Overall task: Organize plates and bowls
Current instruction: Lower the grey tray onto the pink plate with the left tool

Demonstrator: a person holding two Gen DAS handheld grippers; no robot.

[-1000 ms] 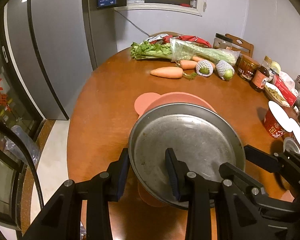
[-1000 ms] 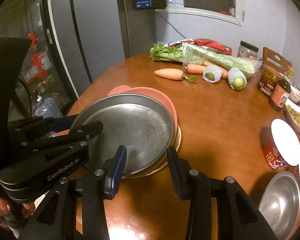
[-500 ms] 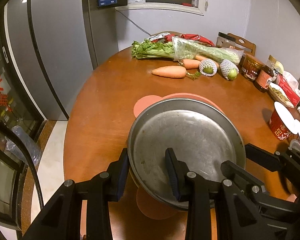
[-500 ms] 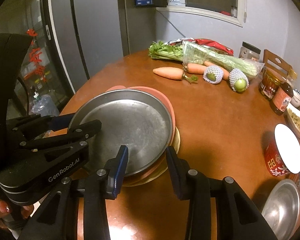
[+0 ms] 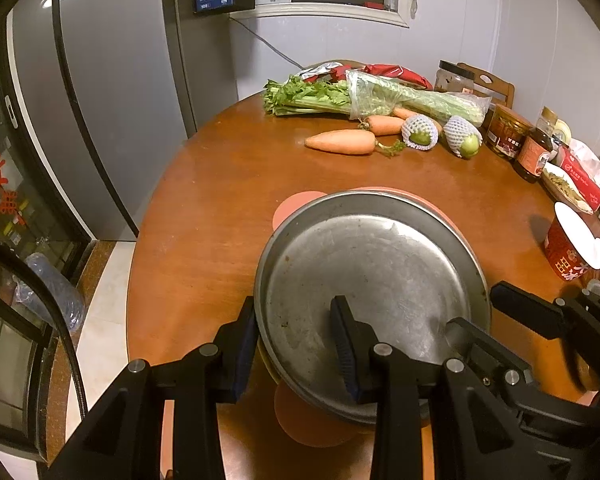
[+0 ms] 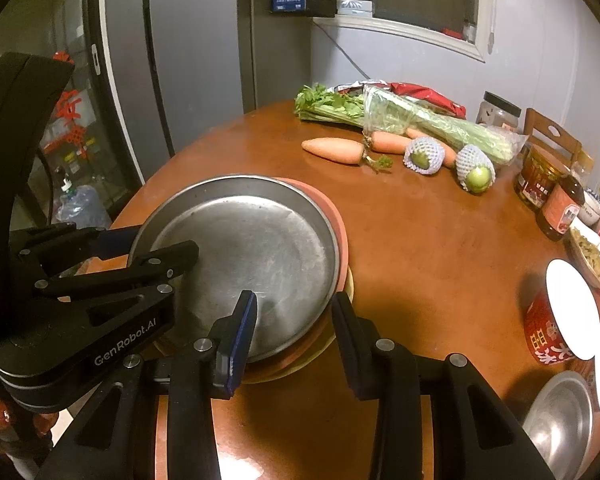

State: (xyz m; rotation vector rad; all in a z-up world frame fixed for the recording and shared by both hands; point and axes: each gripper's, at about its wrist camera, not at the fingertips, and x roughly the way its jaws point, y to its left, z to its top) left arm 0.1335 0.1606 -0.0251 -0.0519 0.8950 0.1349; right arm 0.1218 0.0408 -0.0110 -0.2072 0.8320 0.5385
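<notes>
A round steel plate (image 5: 370, 296) sits on top of a small stack near the edge of the round wooden table (image 5: 228, 184) — under it a salmon-pink plate (image 6: 338, 224) and, lowest, a yellowish rim (image 6: 350, 280) peeking out. Both sets of tongs straddle the near rim of that steel plate. The left gripper (image 5: 296, 344) has one finger outside the rim and the other lying inside on the plate's floor, the jaws narrowed around the edge; whether the pads truly press on the metal, I cannot tell. The right gripper (image 6: 294, 332) stands the same way on the opposite side, its blue-padded finger (image 6: 242, 332) inside the plate and the other outside, with a visible gap to the rim — set wide enough that a firm hold is not clear either. Farther back lie carrots (image 5: 340, 142), celery in a bag (image 5: 380, 98) and two net-wrapped green fruits (image 5: 420, 134). A steel bowl (image 6: 560, 416) and a red cup (image 6: 548, 320) stand off at the right.
</notes>
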